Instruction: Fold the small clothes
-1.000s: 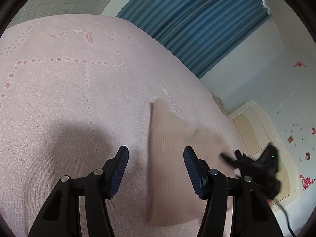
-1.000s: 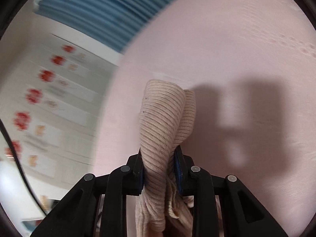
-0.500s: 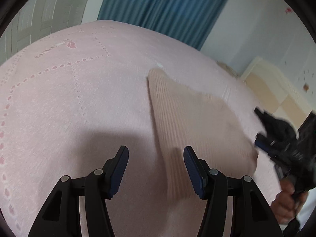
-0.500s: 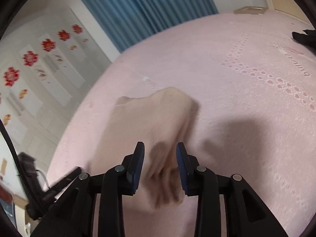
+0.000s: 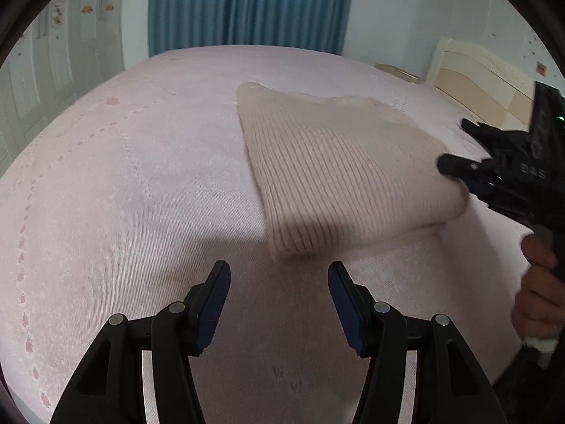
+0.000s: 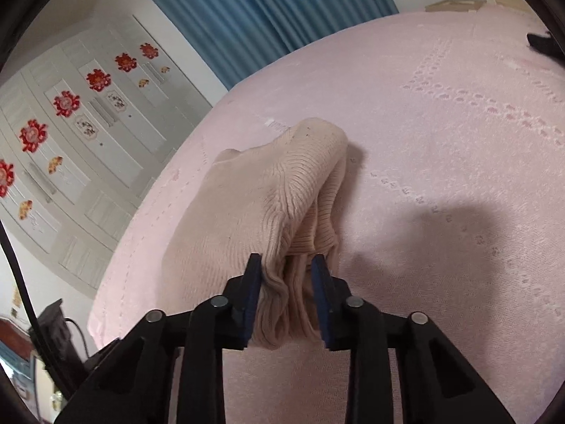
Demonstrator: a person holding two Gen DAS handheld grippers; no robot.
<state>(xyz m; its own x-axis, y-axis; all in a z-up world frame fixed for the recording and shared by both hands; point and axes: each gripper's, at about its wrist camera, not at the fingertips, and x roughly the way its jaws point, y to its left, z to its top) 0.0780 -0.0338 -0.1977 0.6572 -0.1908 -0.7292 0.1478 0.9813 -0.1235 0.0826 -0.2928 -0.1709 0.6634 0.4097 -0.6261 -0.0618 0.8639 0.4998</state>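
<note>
A beige ribbed knit garment (image 5: 339, 173) lies folded on the pink bed (image 5: 123, 194). My left gripper (image 5: 279, 304) is open and empty, hovering just short of the garment's near edge. My right gripper (image 6: 286, 291) has its jaws partly parted around the bunched corner of the garment (image 6: 282, 205), with cloth still between the pads. In the left wrist view the right gripper (image 5: 469, 173) sits at the garment's right corner, held by a hand (image 5: 540, 289).
Blue curtains (image 5: 247, 3) hang behind the bed. A cream headboard (image 5: 483, 74) stands at the right in the left view. White wardrobe doors with red flower stickers (image 6: 67, 102) stand to the left in the right view.
The right gripper brought the garment's corner down onto the bed and its jaws widened. The left gripper drew back and levelled, so the folded garment now lies ahead of it.
</note>
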